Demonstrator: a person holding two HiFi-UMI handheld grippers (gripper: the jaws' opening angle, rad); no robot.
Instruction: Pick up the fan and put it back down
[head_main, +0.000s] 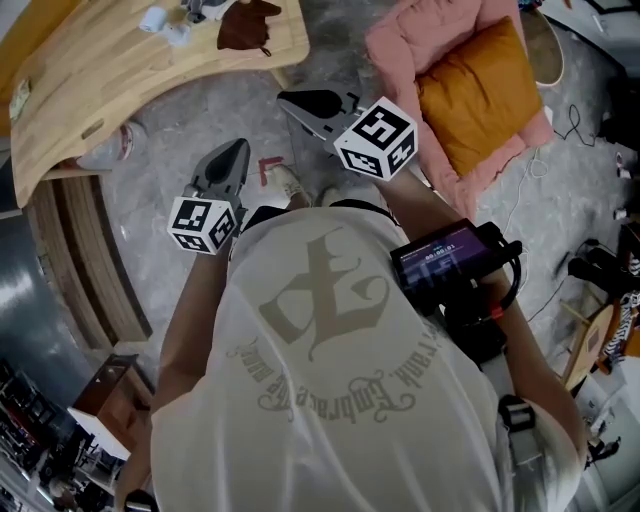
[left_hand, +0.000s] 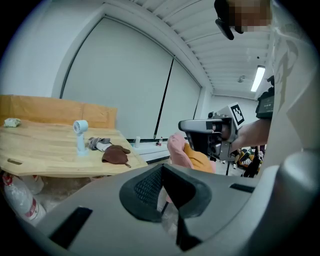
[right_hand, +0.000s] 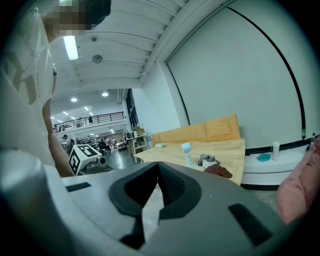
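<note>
A small pale-blue hand fan (left_hand: 80, 135) stands upright on the light wooden table (left_hand: 45, 155), left of a grey bundle and a brown cloth (left_hand: 115, 154). The fan (right_hand: 186, 152) also shows far off in the right gripper view, and as a pale shape (head_main: 155, 18) at the table's far part in the head view. Both grippers hang over the floor, well short of the table. My left gripper (head_main: 238, 148) (left_hand: 162, 167) is shut with nothing in it. My right gripper (head_main: 285, 98) (right_hand: 157, 166) sits a little further forward, its jaws together and empty.
A pink cushion seat (head_main: 440, 40) with an orange pillow (head_main: 475, 85) lies on the floor to the right. A plastic bottle (head_main: 110, 145) lies under the table's edge. Wooden slats (head_main: 85, 260) run along the left. Cables and gear clutter the floor at the right (head_main: 600, 270).
</note>
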